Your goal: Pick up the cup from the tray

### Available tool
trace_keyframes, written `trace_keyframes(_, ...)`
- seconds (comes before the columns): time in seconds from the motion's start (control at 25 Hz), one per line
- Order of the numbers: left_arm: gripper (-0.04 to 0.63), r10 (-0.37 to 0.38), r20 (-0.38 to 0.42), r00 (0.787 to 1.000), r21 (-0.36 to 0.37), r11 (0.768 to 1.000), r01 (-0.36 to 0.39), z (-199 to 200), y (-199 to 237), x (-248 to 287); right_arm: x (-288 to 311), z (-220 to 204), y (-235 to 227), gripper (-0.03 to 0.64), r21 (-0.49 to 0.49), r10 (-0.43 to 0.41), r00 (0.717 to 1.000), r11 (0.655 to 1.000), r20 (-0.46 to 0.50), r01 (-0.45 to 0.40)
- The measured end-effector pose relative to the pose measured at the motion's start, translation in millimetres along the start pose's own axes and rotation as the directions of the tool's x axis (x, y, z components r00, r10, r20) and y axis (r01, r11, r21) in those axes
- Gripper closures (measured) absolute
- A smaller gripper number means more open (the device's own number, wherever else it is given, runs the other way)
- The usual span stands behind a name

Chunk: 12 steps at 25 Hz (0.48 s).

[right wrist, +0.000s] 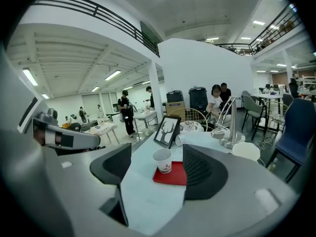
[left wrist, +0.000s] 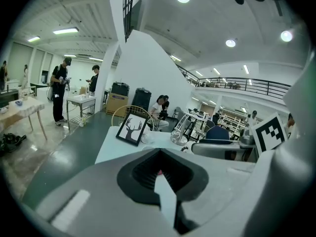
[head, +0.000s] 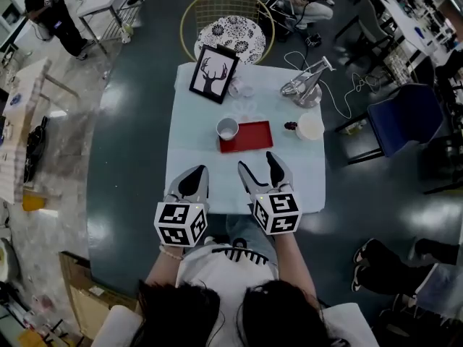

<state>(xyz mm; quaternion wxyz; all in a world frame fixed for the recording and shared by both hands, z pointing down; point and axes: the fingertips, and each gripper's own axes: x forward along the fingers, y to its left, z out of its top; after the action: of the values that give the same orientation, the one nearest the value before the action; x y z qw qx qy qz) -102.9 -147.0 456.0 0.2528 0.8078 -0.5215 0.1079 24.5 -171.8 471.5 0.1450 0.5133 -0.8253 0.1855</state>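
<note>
- We hold both tongs low over the near edge of the table (head: 189, 154), which is covered by a pale cloth and sits in the middle of the head view.
- The left gripper (head: 195, 181) has its jaws pressed together with nothing between them; its own view shows the two dark pads meeting.
- The right gripper (head: 258, 169) has its jaws spread wide and empty. In its own view we see the cup between them, but farther up the table and well apart from the pads.
- The cup (head: 227, 129) is white and upright, and stands on the left end of the red tray (head: 255, 136), near the table's centre.
- Toward the top of the table a framed deer picture (head: 214, 73) leans upright, and a silver desk lamp (head: 307, 87) stands at the upper right.
- A white round object (head: 310, 126) lies just right of the tray, with a small dark thing (head: 291, 126) beside it.
- Beyond the table's far edge stands a gold wire chair (head: 189, 13) with a patterned cushion (head: 230, 35).
- The floor (head: 130, 194) around the table is dark green and glossy, and turns to pale marbled stone at the left of the frame.
- A blue chair (head: 405, 118) stands at the right, a person stands in the upper left, and another sits at the top.
- The gripper views show a tall white hall with ceiling lights and a railed upper gallery.
</note>
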Motion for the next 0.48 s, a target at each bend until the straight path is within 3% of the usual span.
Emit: trace_keyframes(0.48,0.595,0.046,-0.035,0.998,-0.039,0.998,-0.047,18,9,44,98,-8,7,0.16,-0.129,0.152,0.977,0.977,-0.149,-0.172)
